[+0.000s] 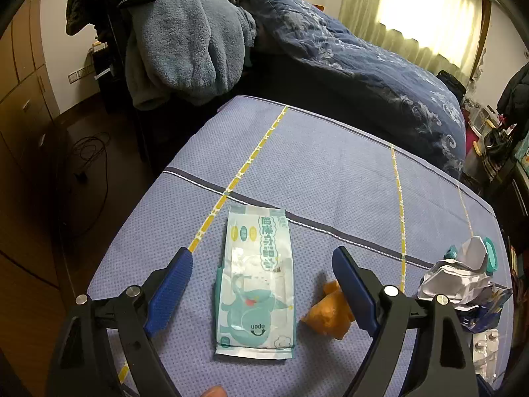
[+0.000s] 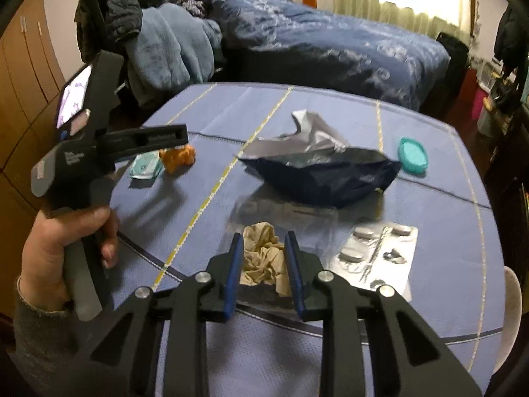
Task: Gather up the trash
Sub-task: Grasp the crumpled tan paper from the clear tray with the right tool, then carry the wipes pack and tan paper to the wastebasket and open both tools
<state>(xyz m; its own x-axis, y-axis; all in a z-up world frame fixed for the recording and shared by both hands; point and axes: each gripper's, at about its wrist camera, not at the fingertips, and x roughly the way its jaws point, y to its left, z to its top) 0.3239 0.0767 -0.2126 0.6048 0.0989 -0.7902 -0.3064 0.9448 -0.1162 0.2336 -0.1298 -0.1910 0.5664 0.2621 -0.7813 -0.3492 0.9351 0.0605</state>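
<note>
A flat wet-wipe packet with a teal elephant print lies on the blue tablecloth. My left gripper hangs open over it, one blue pad on each side, not touching. An orange peel piece sits just right of the packet. In the right wrist view my right gripper is shut on a crumpled beige tissue that rests on a sheet of clear plastic. A hand holds the left gripper at the left of that view.
A torn dark-blue foil bag lies mid-table, a teal lid to its right, and a silver pill blister beside the tissue. Behind the table stand a bed with a blue quilt and a chair piled with clothes.
</note>
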